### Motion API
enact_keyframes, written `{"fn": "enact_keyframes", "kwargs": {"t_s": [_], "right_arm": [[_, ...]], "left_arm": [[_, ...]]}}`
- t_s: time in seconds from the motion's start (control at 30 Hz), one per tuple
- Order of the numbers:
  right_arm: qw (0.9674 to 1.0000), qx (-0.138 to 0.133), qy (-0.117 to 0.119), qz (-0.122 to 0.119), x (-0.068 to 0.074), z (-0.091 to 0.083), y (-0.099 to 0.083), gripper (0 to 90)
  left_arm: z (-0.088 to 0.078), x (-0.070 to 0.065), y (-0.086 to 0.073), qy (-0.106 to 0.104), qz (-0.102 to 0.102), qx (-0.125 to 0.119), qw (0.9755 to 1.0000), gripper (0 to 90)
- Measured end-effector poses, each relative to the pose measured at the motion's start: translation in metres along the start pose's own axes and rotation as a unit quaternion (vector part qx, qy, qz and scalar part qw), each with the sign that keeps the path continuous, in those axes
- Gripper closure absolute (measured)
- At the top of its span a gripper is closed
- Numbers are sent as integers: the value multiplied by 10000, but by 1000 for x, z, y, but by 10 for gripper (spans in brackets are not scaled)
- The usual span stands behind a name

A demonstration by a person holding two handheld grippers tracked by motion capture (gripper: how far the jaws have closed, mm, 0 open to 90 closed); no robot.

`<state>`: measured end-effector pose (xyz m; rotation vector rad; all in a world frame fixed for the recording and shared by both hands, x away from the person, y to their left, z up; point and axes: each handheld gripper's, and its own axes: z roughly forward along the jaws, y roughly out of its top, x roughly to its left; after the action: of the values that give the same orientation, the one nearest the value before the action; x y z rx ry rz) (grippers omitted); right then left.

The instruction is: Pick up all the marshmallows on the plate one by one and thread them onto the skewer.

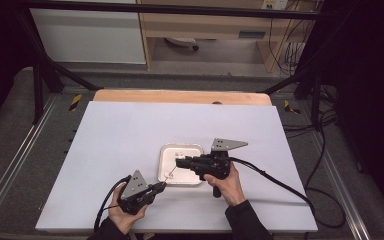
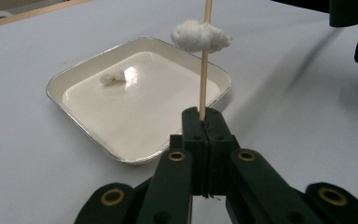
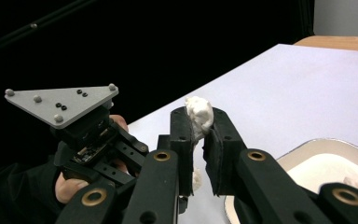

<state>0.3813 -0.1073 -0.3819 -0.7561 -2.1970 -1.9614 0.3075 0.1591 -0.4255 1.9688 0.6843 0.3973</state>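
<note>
At the left of the high view, the left gripper is clenched on the lower end of a thin wooden skewer, which rises from its closed jaws with a white cotton wad threaded on it partway up. Just beyond lies a shallow white tray on the white table, holding a small cotton scrap. To the right, over the tray, the right gripper pinches a second cotton piece between its jaws.
</note>
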Motion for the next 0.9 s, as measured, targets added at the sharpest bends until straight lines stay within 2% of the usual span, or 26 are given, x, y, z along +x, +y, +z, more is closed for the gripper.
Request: {"fn": "enact_keyframes", "kwargs": {"t_s": [0.6,0.9], "right_arm": [[10000,25,-43,-59,0,1,-2,826],[10000,-2,-12,-8,-1,2,-5,828]], "left_arm": [[-1,-1,0,25,43,-17,10000,890],[0,-1,0,-4,42,-12,10000,890]]}}
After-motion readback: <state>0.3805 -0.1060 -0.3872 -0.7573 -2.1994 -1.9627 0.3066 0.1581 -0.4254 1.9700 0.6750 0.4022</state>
